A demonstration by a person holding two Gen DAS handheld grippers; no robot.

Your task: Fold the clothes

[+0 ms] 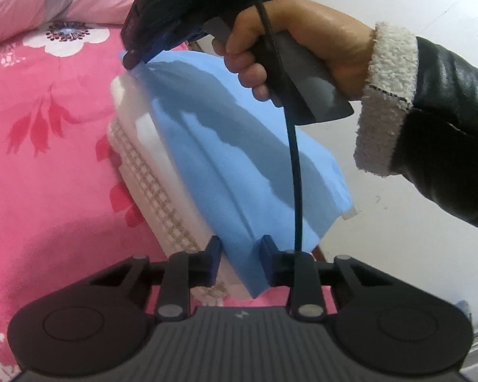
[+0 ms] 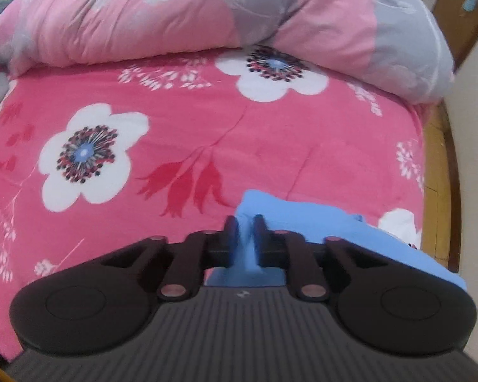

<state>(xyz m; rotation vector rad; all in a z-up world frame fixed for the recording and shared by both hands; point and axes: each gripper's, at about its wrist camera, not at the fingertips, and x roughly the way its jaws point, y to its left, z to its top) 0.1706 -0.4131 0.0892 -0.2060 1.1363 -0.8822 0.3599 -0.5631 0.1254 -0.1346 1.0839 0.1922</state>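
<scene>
Left wrist view: blue garment (image 1: 239,159) stretched between left gripper (image 1: 240,262) and right gripper (image 1: 133,60), both jaws clamping its ends above the bed (image 1: 47,159).

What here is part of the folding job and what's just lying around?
In the job: blue cloth, white garment, left tool, right tool.

Just lying about: pink quilt, flowered bedsheet, bed frame.
</scene>
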